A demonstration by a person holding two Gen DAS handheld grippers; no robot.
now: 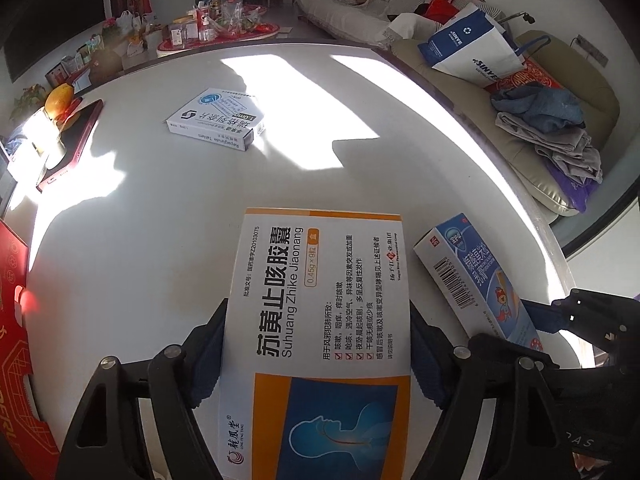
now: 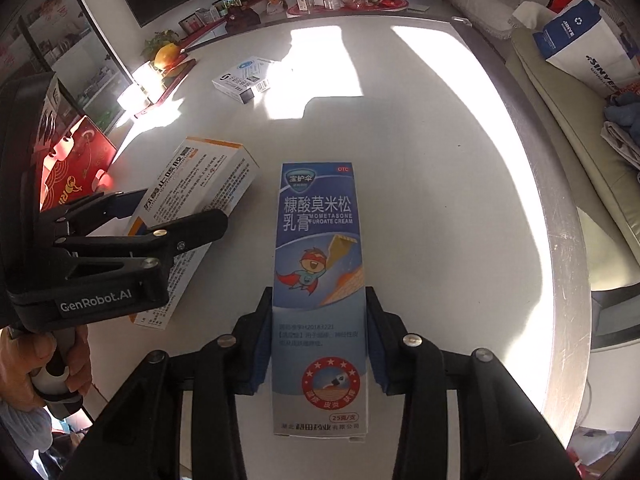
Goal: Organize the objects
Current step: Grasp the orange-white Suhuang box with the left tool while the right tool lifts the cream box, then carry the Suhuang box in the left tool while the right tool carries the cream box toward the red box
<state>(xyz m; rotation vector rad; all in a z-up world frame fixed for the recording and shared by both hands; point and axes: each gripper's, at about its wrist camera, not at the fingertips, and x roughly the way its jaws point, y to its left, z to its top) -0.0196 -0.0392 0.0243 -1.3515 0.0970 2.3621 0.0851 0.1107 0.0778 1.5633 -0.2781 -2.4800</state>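
Note:
An orange-and-white medicine box (image 1: 320, 300) sits lengthwise between the fingers of my left gripper (image 1: 318, 312), and both blue pads press on its long sides. The right wrist view shows that same box (image 2: 200, 184) in the left gripper (image 2: 176, 206), low over the white round table (image 2: 440, 160). My right gripper (image 2: 319, 296) is shut on a tall blue cream box (image 2: 318, 240), with the pads on its narrow sides. That blue box (image 1: 472, 276) is just right of the orange one. A third, white-and-blue box (image 1: 216, 120) lies flat farther out on the table.
A dark red flat case (image 1: 68, 148) with an orange fruit (image 1: 60, 102) lies at the table's left edge, and a red carton (image 1: 16, 320) is nearer. Beyond the table's right rim stands a beige chair (image 1: 580, 92) with folded clothes (image 1: 552, 136) and a blue-and-white paper bag (image 1: 468, 48).

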